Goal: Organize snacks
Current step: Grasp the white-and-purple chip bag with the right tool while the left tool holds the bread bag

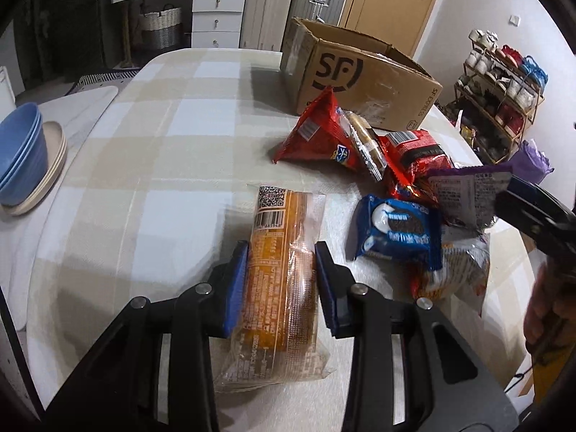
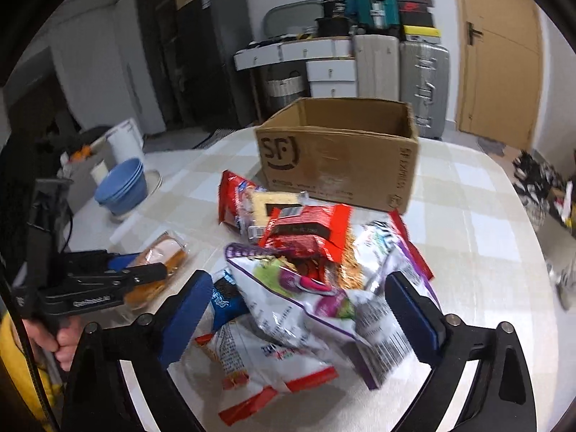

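Observation:
My left gripper [image 1: 280,252] is shut on an orange pastry packet [image 1: 284,223] in clear wrap, which it holds lengthwise just above the checked tablecloth. To its right lies a heap of snacks: a blue cookie packet [image 1: 396,230], a red triangular packet [image 1: 316,133], another red packet [image 1: 414,151] and a white-and-purple bag [image 2: 316,302]. My right gripper [image 2: 297,284] stands wide open over that bag, with the bag between its fingers but not pinched. An open cardboard box [image 2: 338,165] marked SF stands behind the heap.
Stacked blue bowls [image 1: 21,154] on beige plates [image 1: 54,165] sit at the table's left edge. A red-and-white packet [image 2: 252,360] lies nearest me under the heap. A person's hand [image 2: 61,342] grips the left tool. Drawers, suitcases and a shoe rack stand beyond the table.

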Demonstrator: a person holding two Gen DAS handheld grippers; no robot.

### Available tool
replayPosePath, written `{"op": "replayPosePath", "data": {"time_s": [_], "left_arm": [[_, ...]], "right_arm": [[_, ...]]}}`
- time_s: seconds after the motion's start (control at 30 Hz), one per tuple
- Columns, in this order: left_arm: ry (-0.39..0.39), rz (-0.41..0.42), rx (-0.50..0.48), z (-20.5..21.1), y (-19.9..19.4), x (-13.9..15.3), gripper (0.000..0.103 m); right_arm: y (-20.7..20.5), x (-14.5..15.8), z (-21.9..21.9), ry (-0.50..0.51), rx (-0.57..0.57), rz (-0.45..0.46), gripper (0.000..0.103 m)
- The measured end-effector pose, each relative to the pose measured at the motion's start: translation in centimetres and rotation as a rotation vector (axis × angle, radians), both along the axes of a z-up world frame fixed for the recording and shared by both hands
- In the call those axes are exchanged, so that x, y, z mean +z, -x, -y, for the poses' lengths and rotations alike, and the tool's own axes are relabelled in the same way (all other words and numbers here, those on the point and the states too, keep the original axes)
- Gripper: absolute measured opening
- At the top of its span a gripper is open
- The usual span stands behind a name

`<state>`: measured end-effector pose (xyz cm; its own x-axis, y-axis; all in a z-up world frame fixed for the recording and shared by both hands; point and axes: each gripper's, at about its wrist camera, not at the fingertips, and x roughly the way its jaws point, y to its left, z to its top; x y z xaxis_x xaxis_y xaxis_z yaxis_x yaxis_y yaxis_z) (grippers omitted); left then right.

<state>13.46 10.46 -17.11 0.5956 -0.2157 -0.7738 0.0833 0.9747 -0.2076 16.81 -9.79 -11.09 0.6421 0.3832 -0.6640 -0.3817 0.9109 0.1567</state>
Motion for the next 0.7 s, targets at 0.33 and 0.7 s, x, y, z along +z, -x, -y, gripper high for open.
{"op": "replayPosePath", "data": {"time_s": [0.33,0.7], "left_arm": [[0.027,0.002,0.008,-0.9,2.0,-0.1,0.033],[0.020,0.015,0.004,-0.5,3.0,0.8,0.032]], "right_arm": [[-1.7,-3.7,-1.8,0.074,0.055,-0.103,0.049],[0.0,-2.1,0.0,-0.026,0.044,-0.081,0.044]]}}
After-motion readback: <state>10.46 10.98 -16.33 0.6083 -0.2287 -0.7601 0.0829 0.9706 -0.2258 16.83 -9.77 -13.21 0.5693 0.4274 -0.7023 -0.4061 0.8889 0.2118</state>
